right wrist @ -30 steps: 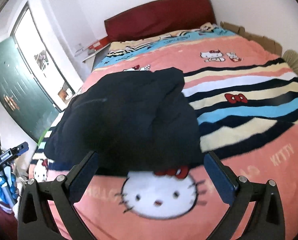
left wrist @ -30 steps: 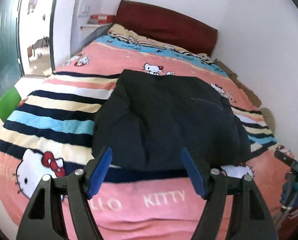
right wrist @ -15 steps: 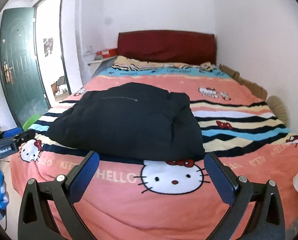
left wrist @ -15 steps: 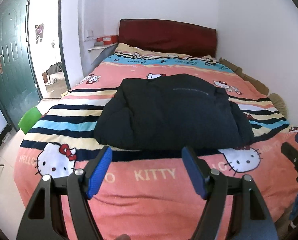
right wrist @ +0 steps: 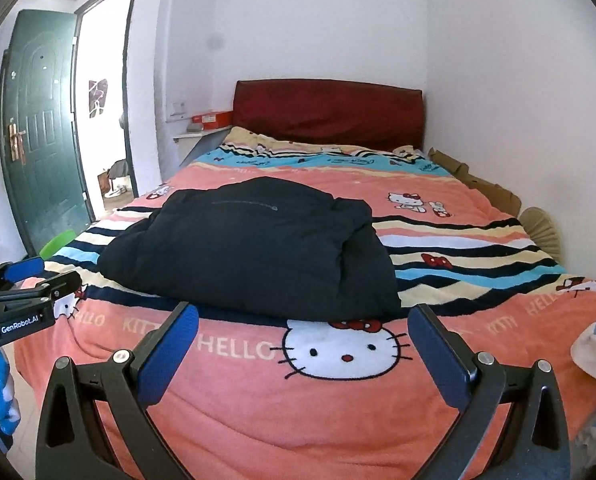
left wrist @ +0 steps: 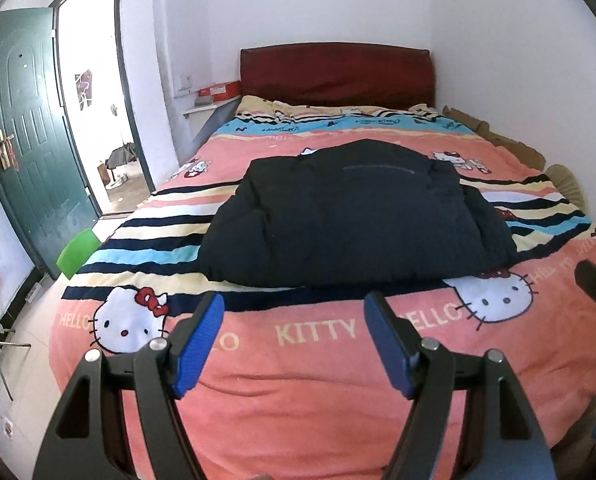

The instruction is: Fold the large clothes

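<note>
**Mei:** While both claws hang over the foot of the bed, what are they holding?

**Tao:** Nothing. The left gripper (left wrist: pixel 293 344) has its blue pads (left wrist: pixel 199 344) spread wide, with only pink blanket showing in the gap. The right gripper (right wrist: pixel 304 356) is spread wider, and a white cat face printed on the blanket sits between its pads (right wrist: pixel 438 358). Neither touches any cloth.

**Mei:** And the jacket?

**Tao:** The dark jacket (left wrist: pixel 358 220) lies folded into a thick, puffy bundle on the blanket (left wrist: pixel 298 392), in the middle part of the bed, just beyond the fingertips of both claws. A thin zip line runs across its top. From the right wrist view the bundle (right wrist: pixel 253 252) sits a little left of centre, its folded edge facing the claw.

**Mei:** What is under it?

**Tao:** Dark, cream and light blue stripes run out from under it on both sides; nearer the claws the blanket is pink with the words HELLO KITTY.

**Mei:** Further out?

**Tao:** A dark red headboard (left wrist: pixel 338 72) stands against the white wall at the far end. A small shelf (left wrist: pixel 205 109) to its left carries a red box (left wrist: pixel 219 90). Left of the bed a green door (left wrist: pixel 29 136) stands open beside a bright doorway, and something bright green (left wrist: pixel 77 252) sits on the floor by the bed corner. In the right wrist view the left claw shows at the left edge, with a label reading GenRobot.AI (right wrist: pixel 19 326).
</note>
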Action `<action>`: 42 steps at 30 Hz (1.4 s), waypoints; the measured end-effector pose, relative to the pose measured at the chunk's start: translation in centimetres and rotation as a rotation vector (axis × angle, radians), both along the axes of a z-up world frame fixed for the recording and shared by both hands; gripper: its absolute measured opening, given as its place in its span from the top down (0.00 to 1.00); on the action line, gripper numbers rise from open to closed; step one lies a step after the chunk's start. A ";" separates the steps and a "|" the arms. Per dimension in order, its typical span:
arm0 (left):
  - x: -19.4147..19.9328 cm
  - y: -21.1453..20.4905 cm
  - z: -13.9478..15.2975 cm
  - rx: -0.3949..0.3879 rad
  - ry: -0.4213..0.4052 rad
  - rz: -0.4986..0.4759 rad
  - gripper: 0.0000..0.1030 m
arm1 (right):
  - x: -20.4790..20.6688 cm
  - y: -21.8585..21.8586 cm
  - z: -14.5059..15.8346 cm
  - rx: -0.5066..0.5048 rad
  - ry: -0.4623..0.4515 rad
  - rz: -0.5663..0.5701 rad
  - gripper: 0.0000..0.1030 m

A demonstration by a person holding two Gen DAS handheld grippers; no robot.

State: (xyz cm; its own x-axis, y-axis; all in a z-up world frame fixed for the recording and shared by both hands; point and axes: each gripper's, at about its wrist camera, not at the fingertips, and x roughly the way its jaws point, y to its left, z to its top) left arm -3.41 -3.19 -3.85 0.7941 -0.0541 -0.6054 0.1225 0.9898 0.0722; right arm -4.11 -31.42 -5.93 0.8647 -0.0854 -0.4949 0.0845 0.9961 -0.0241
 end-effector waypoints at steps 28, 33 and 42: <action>0.1 0.3 -1.9 0.012 0.027 -0.001 0.31 | 1.1 -0.4 -3.1 -0.007 0.089 -0.005 0.00; 0.4 0.3 -2.3 0.015 0.035 0.002 0.31 | 1.4 -0.4 -3.6 -0.005 0.104 -0.005 0.00; 0.8 0.5 -3.3 0.018 0.056 0.004 0.31 | 1.9 -0.6 -4.5 -0.003 0.130 -0.013 0.00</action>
